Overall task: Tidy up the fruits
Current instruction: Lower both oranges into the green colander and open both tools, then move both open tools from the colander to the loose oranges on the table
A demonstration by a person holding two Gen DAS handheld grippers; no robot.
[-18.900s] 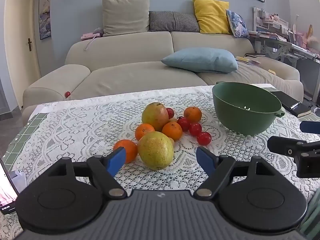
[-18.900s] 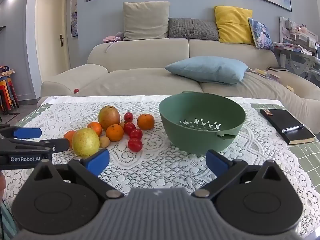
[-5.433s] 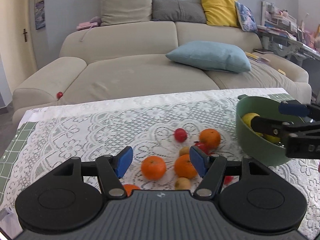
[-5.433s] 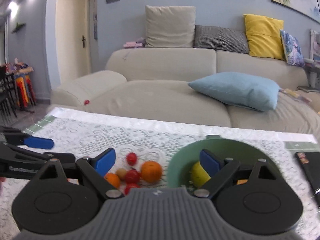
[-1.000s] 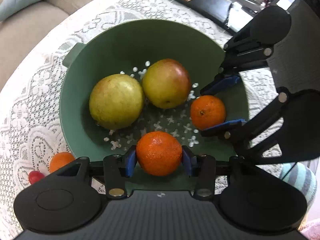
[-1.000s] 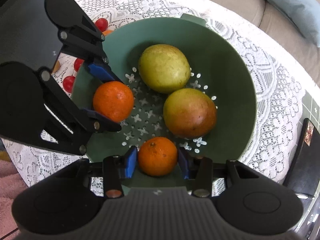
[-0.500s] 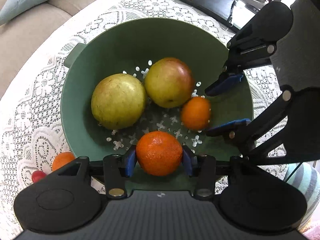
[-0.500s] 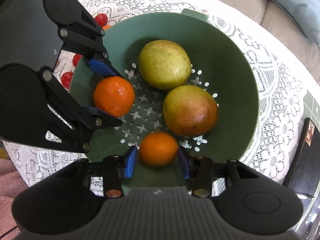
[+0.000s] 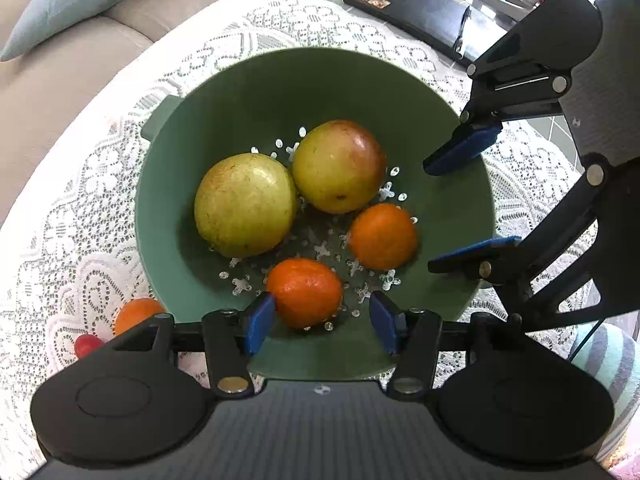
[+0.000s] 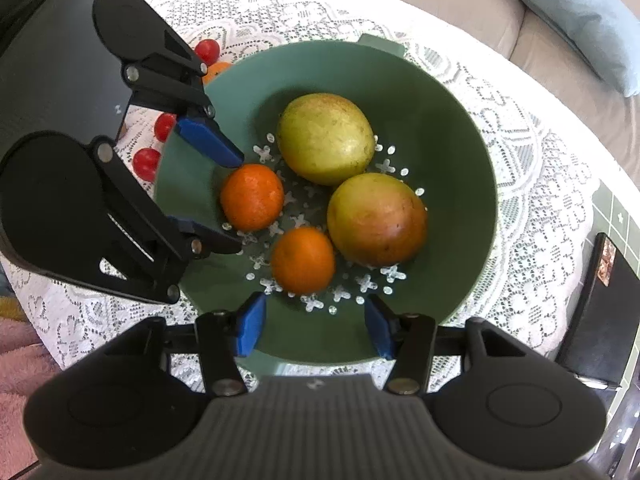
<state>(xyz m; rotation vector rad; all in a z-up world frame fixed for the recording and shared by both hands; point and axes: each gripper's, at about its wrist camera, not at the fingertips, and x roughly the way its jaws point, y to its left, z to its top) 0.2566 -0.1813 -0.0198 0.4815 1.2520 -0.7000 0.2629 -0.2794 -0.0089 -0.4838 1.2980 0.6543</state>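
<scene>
Your left gripper (image 9: 322,322) is hanging over the bowl (image 9: 452,216) with its fingers (image 9: 258,322) just spreading apart, and the orange (image 9: 304,292) is sitting loose between them on the bowl floor, no pad pressing on it. Your right gripper (image 10: 314,322) is doing the same: fingers (image 10: 248,328) just opening, nothing held, its orange (image 10: 303,261) lying free below. So four fruits are now resting in the green perforated bowl: two oranges and two big yellow-green fruits (image 9: 246,204), one blushing red (image 9: 338,166), all packed close and touching. You're roughly halfway, I'd judge. Out on the lace-covered surface (image 10: 532,216) an orange (image 9: 136,314) and several small red fruits (image 10: 146,162) are waiting beside the bowl.
</scene>
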